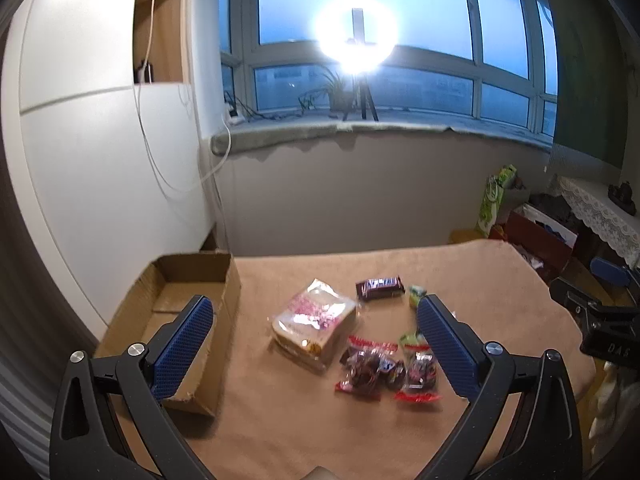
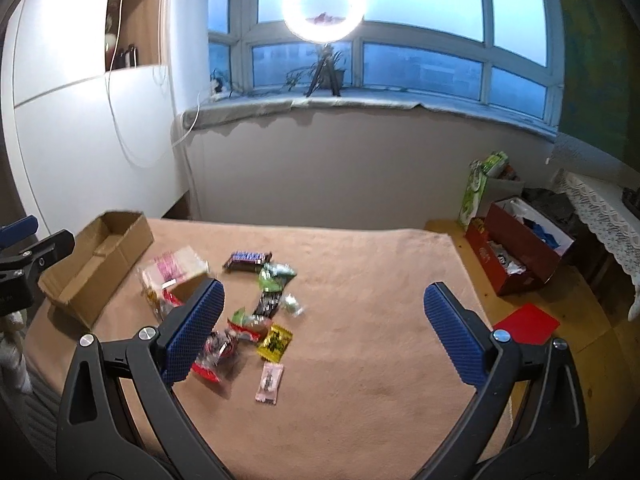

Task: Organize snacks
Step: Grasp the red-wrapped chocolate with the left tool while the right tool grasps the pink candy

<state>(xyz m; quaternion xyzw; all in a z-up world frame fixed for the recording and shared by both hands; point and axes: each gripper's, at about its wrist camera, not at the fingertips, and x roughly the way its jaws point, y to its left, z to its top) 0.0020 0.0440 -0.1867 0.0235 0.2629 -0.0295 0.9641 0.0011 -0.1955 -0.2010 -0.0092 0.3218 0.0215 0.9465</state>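
A: Both grippers?
B: Left gripper (image 1: pixel 316 332) and right gripper (image 2: pixel 324 330) spread wide, ribbed blue pads empty.
A: Snacks?
B: Crinkly packets (image 2: pixel 256 316) lie loose on the tan cloth (image 2: pixel 360 380), beside 1 open cardboard box (image 1: pixel 184 280).

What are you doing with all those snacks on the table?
A person holds two grabber tools above a table covered with a tan cloth. Both the left gripper and the right gripper are open and hold nothing. The snacks lie loose in a heap: a pink-and-white packet, a dark chocolate bar, a yellow packet and others. The cardboard box at the left looks empty so far.
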